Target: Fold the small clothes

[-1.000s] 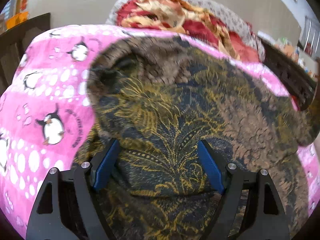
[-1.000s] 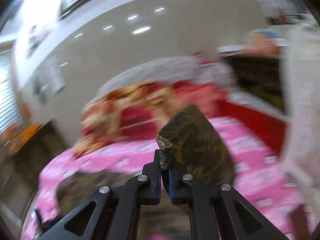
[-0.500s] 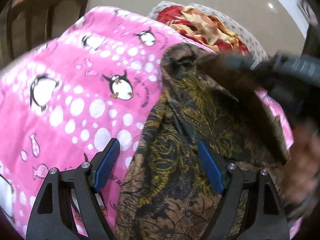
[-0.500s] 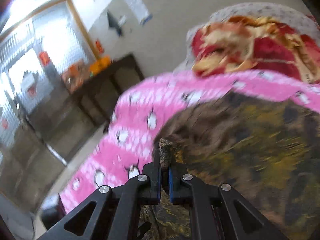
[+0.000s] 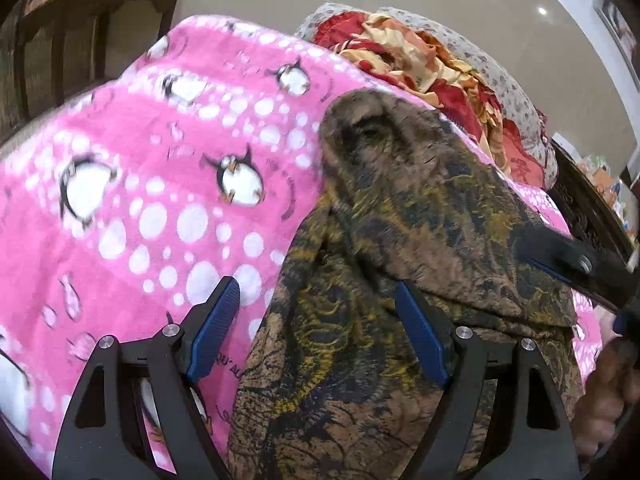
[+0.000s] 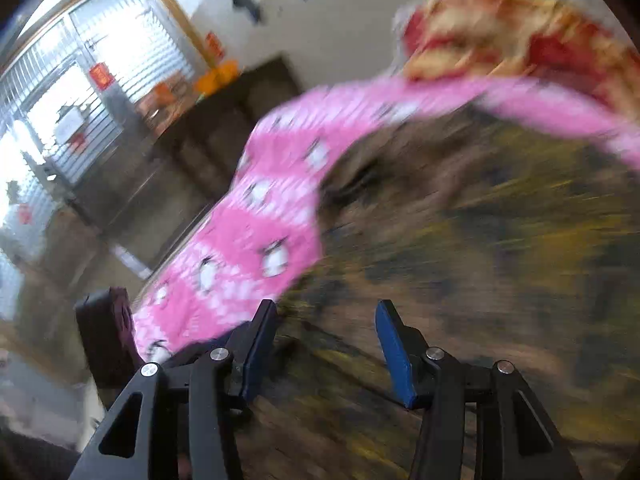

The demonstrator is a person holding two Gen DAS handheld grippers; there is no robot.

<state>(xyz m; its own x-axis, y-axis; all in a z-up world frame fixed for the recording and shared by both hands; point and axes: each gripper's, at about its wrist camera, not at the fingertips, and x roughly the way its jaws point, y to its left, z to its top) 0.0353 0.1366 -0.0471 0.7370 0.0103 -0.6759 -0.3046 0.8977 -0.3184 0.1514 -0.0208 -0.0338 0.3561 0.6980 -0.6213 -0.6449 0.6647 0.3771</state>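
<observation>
A brown garment with a dark blue and yellow print (image 5: 400,240) lies on a pink penguin blanket (image 5: 140,200), one part folded over the rest. My left gripper (image 5: 316,320) is open just above its near left edge, holding nothing. My right gripper (image 6: 324,340) is open over the same garment (image 6: 480,260), which is blurred in the right wrist view. The right gripper also shows at the right edge of the left wrist view (image 5: 576,268), over the folded part.
A pile of red and yellow cloth (image 5: 432,68) on a grey patterned cushion lies behind the blanket. Dark wooden furniture (image 5: 60,48) stands at the back left. A dark box (image 6: 104,336) sits beside the blanket's left edge.
My right gripper has opened and let go of the garment edge, which now lies folded over the rest. My left gripper stayed open and shifted slightly.
</observation>
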